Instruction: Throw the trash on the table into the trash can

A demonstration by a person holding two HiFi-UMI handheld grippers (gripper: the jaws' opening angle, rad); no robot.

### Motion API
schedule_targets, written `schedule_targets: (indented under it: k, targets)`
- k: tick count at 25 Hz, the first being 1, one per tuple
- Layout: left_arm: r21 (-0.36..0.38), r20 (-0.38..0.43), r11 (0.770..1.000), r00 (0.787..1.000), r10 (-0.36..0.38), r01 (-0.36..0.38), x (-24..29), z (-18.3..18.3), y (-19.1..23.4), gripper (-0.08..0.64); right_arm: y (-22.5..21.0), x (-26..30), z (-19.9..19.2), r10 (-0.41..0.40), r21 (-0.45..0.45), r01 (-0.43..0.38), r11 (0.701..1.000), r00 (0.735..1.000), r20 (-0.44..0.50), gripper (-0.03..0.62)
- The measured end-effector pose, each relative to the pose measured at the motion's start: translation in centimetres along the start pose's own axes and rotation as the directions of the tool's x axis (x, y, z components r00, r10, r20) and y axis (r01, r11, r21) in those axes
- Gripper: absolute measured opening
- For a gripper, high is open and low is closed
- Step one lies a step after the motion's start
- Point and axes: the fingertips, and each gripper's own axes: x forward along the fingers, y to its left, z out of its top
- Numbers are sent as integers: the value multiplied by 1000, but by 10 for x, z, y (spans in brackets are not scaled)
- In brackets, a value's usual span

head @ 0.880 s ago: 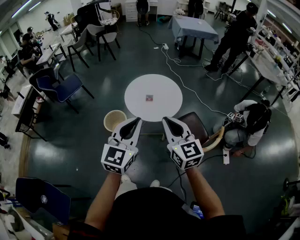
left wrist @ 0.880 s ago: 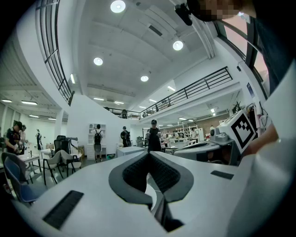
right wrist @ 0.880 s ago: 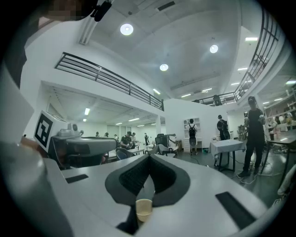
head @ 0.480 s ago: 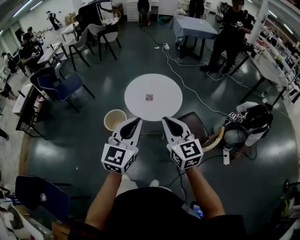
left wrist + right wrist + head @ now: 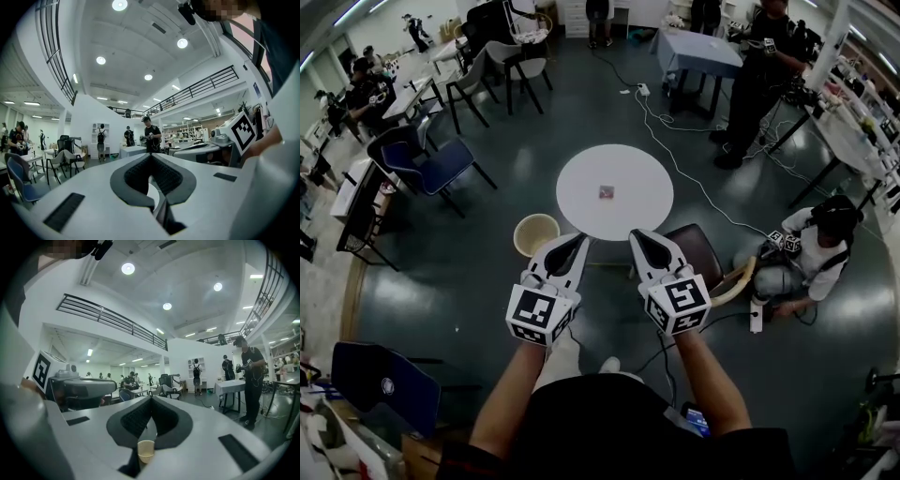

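The trash (image 5: 606, 193) is a tiny thing in the middle of the round white counter (image 5: 647, 211), a bit above the center of the head view. It lies all by itself, with nothing else on the counter.

The can (image 5: 517, 242) stands on the floor at the lower left edge of the counter, just beside it. It is open at the top.

The left gripper (image 5: 579, 241) and the right gripper (image 5: 635, 235) are held side by side, low in the middle of the frame. Both point up the frame at the counter. Both are well apart from the trash. Each one has its jaws closed together, and there is nothing between them.

The trash looks small, flat and very light, maybe a bit of paper or a wrapper. That is a guess, because it is too small to see well. A thing like that is likely soft and will bend, so it should not break. It may slide on the smooth counter when pushed. A good way would be to open the jaws and pinch it by an edge.

It looks about square from here. I cannot tell which side is longer or which way it points
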Motion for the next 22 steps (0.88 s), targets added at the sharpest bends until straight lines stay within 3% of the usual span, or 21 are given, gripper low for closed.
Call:
schedule_targets:
  k: [12,22]
  targets:
    - [-36,-13,999,1000,-22,21,33,-23,54,14,-12,62,-15,-15,-8,15,1000,999,-39,18]
    - [-43,-14,996,997,-75,74,85,-18,129,14,-36,143,-3,-64,-6,64,998,996,-56,18]
